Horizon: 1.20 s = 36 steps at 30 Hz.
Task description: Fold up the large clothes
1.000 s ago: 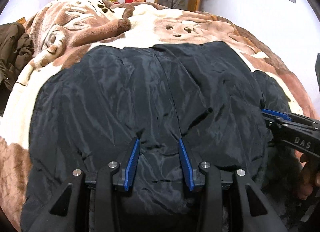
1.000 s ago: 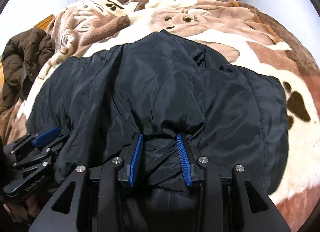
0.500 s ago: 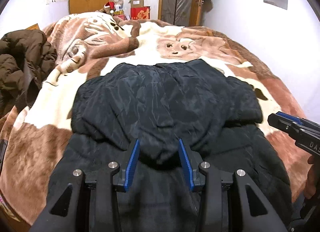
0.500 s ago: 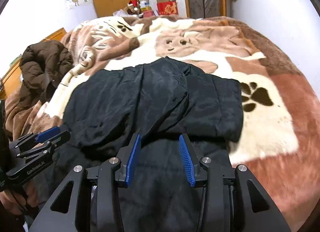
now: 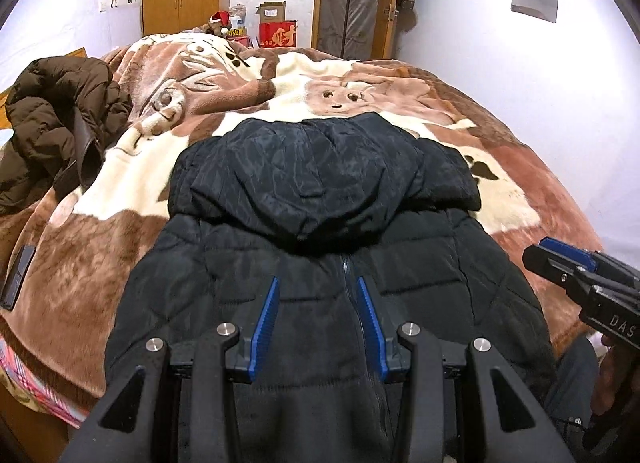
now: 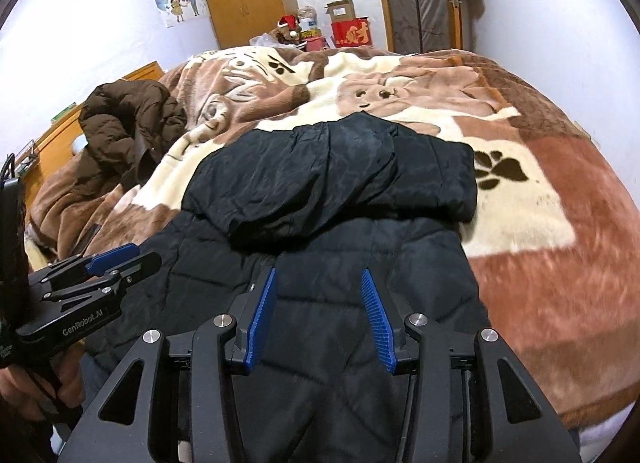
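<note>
Black jacket (image 5: 328,263) flat on the blanket-covered bed (image 5: 520,167), its far part folded back over the body. Left gripper (image 5: 316,303) fingers spread, empty, above the zipper line. Right gripper (image 6: 320,299) fingers spread, empty, above the jacket. Brown coat (image 6: 128,123) heaped far left of the fingers.

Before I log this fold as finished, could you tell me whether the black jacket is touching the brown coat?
Apart. The left wrist view shows bare blanket between the black jacket and the brown coat.

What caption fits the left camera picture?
Open left gripper above a black jacket on the bed blanket.
</note>
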{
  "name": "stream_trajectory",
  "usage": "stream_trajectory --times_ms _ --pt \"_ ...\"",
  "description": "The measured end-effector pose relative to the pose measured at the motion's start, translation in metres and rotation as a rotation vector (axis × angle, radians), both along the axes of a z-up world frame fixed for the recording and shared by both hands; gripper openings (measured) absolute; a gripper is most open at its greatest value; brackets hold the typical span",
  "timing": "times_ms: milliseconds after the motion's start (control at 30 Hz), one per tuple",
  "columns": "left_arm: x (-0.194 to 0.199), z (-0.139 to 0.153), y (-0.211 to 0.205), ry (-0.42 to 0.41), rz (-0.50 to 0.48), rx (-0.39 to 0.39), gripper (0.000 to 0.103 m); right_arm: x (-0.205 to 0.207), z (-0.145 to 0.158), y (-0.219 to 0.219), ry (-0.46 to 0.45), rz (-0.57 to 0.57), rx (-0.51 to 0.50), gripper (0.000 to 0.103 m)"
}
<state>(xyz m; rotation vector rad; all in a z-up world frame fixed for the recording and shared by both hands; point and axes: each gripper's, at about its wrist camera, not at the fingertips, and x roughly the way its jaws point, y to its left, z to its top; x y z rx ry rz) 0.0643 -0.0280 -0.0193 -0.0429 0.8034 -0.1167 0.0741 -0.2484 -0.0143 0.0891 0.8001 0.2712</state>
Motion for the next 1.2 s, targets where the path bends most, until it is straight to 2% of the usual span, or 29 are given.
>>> stream_trajectory --times_ms 267,367,433,567,800,1033,1100,1200 --pt "-0.029 -0.007 0.012 0.01 0.019 -0.013 0.052 -0.033 -0.019 -0.014 0.03 -0.003 -0.019 0.045" --pt "-0.034 -0.011 0.021 0.015 0.034 -0.009 0.055 -0.037 -0.026 -0.03 0.053 -0.038 -0.003 0.052" --pt "-0.036 -0.014 0.029 0.019 0.048 -0.006 0.058 -0.037 -0.03 -0.04 0.066 -0.061 0.005 0.052" --pt "-0.037 -0.02 0.052 0.027 0.102 -0.005 0.06 -0.035 -0.039 -0.059 0.092 -0.106 0.017 0.056" --pt "-0.028 -0.035 0.101 0.04 0.214 0.007 0.066 -0.025 -0.068 -0.095 0.164 -0.176 0.049 0.057" --pt "-0.018 -0.071 0.153 0.135 0.324 0.011 0.066 -0.017 -0.103 -0.12 0.273 -0.235 0.1 0.058" --pt "-0.016 -0.082 0.164 0.167 0.347 -0.009 0.067 -0.015 -0.111 -0.124 0.311 -0.229 0.134 0.062" --pt "-0.016 -0.098 0.169 0.205 0.35 -0.065 0.067 -0.015 -0.119 -0.122 0.347 -0.202 0.176 0.062"
